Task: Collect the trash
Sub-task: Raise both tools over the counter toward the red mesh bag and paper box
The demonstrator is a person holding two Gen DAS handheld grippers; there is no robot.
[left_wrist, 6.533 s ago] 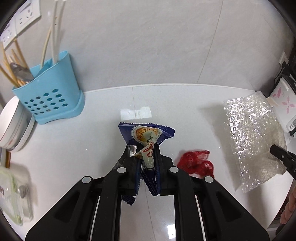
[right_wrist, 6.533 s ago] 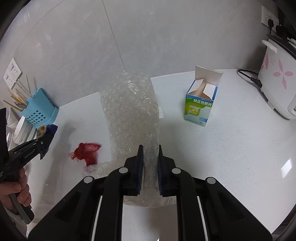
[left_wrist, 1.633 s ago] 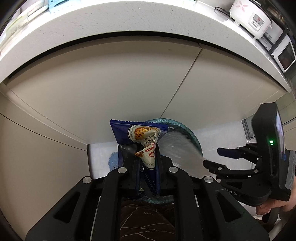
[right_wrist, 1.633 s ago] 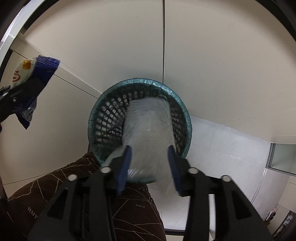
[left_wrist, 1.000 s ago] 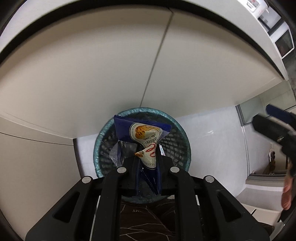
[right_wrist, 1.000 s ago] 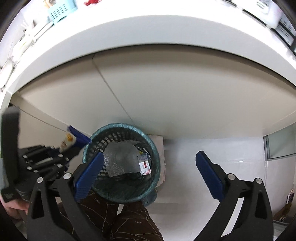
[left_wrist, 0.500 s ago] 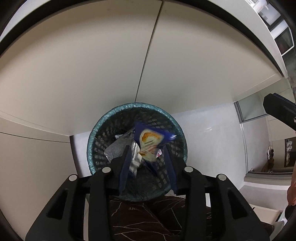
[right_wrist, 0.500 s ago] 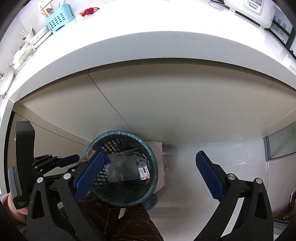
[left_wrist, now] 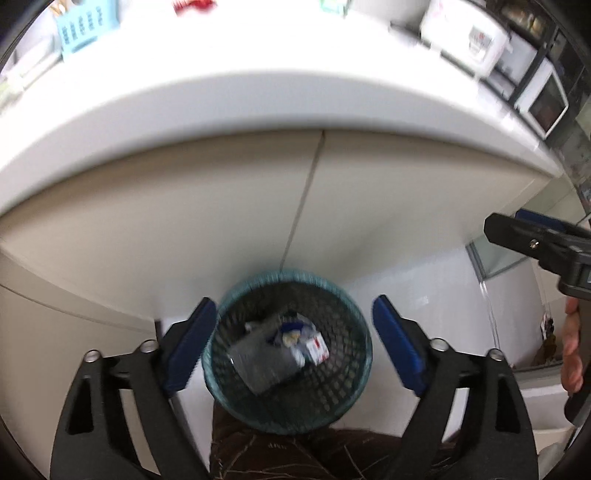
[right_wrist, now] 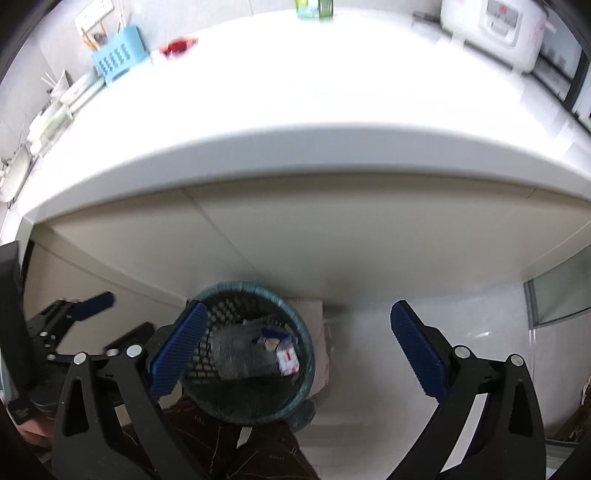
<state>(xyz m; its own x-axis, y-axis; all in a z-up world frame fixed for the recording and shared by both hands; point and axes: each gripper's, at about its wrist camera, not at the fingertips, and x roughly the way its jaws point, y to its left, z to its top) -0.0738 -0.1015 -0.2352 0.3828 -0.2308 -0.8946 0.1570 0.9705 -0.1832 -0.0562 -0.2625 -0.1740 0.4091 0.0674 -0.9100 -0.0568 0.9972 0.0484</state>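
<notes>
A teal mesh waste basket stands on the floor below the counter. Inside it lie the blue snack wrapper, a sheet of bubble wrap and a small red-and-white packet. My left gripper hangs above the basket, its jaws opening wide with nothing between them. My right gripper is open and empty above the basket's right side. On the counter a red net scrap and a small green box lie far back.
The white counter edge overhangs beige cabinet doors. A blue utensil caddy and a white rice cooker sit on top. A microwave is at the right. The person's brown trouser leg is just before the basket.
My left gripper let go of the blue snack wrapper, which dropped into the basket, and its jaws spread wide. Both grippers rose, so the countertop has come into view.
</notes>
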